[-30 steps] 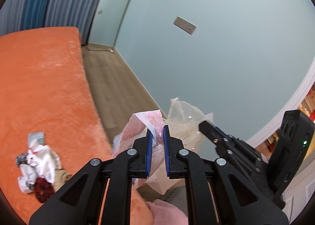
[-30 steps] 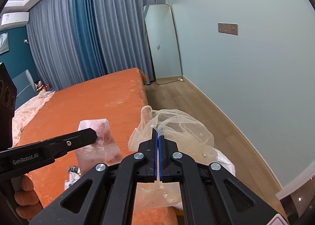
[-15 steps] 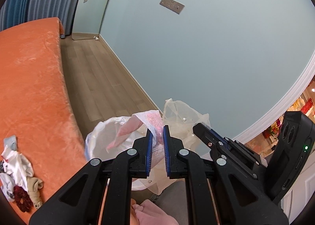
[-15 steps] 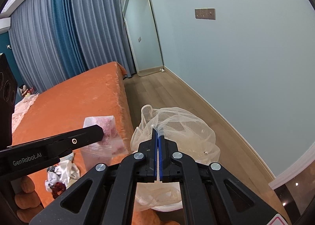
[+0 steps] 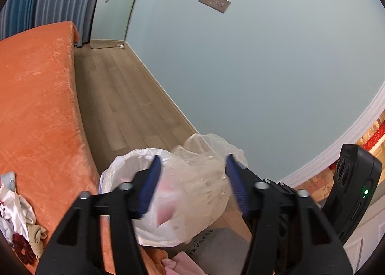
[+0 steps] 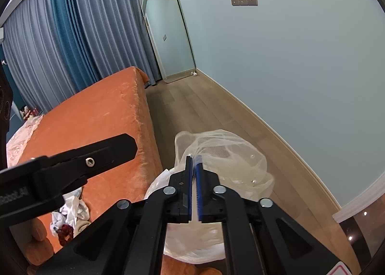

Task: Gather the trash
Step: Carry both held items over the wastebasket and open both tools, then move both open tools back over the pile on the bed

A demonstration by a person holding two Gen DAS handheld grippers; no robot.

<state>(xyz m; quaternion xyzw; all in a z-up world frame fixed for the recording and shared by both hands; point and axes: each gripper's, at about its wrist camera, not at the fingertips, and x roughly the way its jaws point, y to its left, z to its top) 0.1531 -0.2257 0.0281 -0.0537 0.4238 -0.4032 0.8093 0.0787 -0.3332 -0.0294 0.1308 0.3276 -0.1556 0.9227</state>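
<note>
My left gripper (image 5: 192,183) is open above the mouth of a white bin liner (image 5: 115,174). A clear plastic bag with pink contents (image 5: 166,212), blurred, lies in the liner just below the blue pads. My right gripper (image 6: 194,183) is shut on a sheer cream mesh bag (image 6: 231,152), holding it over the white liner (image 6: 190,246). The left gripper's finger (image 6: 91,157) crosses the right wrist view at left. A heap of trash, white cloth and dark red bits (image 5: 16,222), lies on the orange bed; it also shows in the right wrist view (image 6: 69,217).
The orange bed (image 5: 36,97) fills the left side. Wooden floor (image 5: 125,106) runs between the bed and the pale blue wall (image 5: 264,70). A mirror (image 6: 168,29) leans at the far end by blue curtains (image 6: 72,34).
My left gripper has opened and let go of the clear bag with pink contents, which has dropped into the white liner. The right gripper stays shut on the mesh bag.
</note>
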